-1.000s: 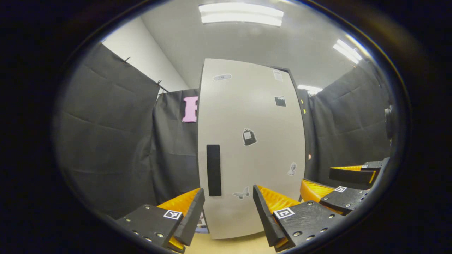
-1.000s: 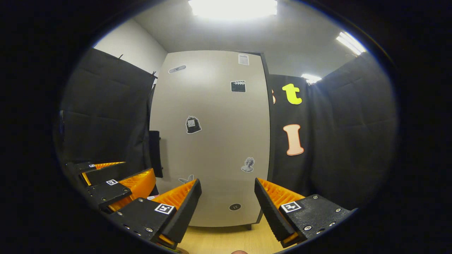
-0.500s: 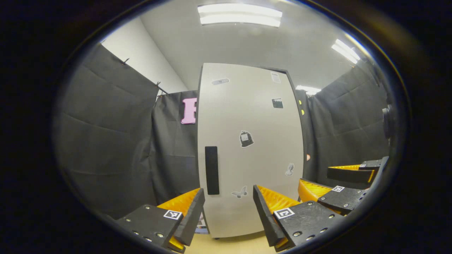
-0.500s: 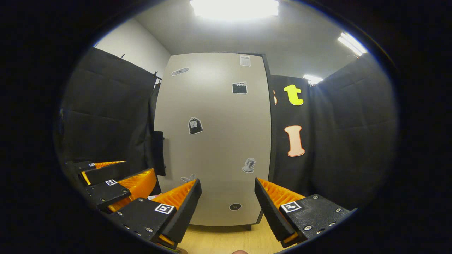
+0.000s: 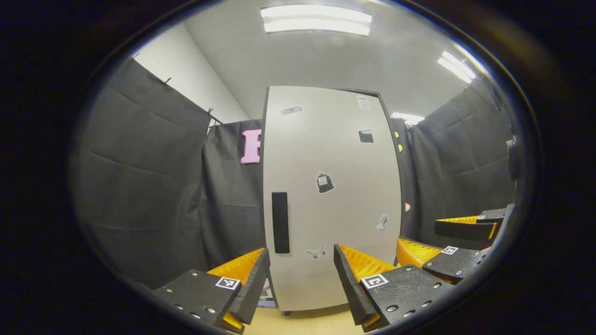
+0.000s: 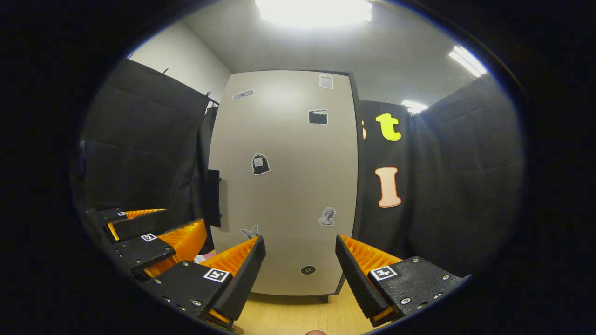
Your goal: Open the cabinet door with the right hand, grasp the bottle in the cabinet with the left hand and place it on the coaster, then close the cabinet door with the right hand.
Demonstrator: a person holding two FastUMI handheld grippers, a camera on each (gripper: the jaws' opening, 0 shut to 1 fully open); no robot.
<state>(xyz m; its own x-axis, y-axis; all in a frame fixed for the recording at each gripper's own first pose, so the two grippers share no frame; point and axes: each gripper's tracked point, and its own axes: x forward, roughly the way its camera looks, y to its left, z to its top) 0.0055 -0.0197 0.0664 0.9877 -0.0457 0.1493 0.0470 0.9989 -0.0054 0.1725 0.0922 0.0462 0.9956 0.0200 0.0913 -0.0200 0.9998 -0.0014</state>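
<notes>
A tall pale cabinet door [image 5: 330, 195] with small stickers stands shut straight ahead; its black vertical handle [image 5: 281, 222] runs along its left edge. My left gripper [image 5: 301, 275] is open, short of the door and holding nothing. In the right gripper view the same door [image 6: 288, 186] faces me, with its handle [image 6: 213, 197] at the left edge. My right gripper [image 6: 300, 271] is open, with nothing between its fingers, a little back from the door. Each gripper shows beside the other: right gripper [image 5: 447, 249], left gripper [image 6: 149, 237]. Whatever is in the cabinet is hidden behind the door.
The cabinet stands on a light wooden tabletop [image 6: 298, 316]. Black cloth walls [image 5: 139, 186] close in on both sides and behind it. A small pinkish item [image 6: 205, 257] lies low by the cabinet's left foot, partly hidden by fingers.
Both cameras have drifted slightly: the cabinet sits a little lower in the left gripper view and a little further right in the right gripper view. Both grippers stay open.
</notes>
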